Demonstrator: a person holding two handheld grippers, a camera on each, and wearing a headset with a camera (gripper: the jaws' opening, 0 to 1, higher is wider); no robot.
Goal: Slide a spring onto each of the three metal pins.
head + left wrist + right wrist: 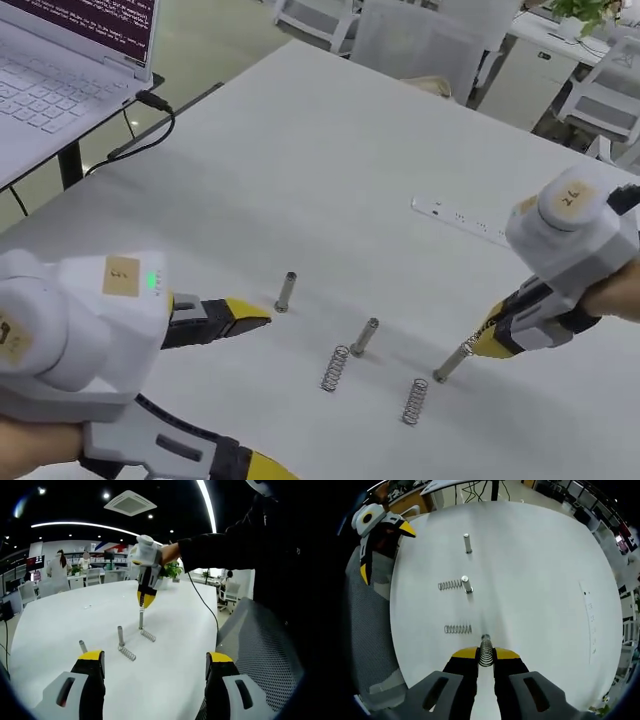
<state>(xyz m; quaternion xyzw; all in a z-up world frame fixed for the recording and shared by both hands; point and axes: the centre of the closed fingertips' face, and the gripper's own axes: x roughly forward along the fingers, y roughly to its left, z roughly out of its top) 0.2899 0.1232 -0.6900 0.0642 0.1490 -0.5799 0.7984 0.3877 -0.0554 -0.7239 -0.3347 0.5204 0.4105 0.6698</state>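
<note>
Three metal pins stand upright on the white table: the left pin point(286, 291), the middle pin point(366, 336) and the right pin point(447, 368). My right gripper point(488, 340) is shut on a spring point(486, 653), which sits over the top of the right pin point(485, 639). Two more springs lie flat, one point(334, 368) beside the middle pin and one point(415, 400) near the right pin. My left gripper point(258, 390) is open at the near left, apart from the pins, with nothing between its jaws. In the left gripper view the pins point(120, 635) stand ahead.
An open laptop point(60, 60) sits at the far left with a black cable point(150, 125) trailing off it. A white power strip point(460, 218) lies beyond the right gripper. White chairs point(420, 40) stand past the table's far edge.
</note>
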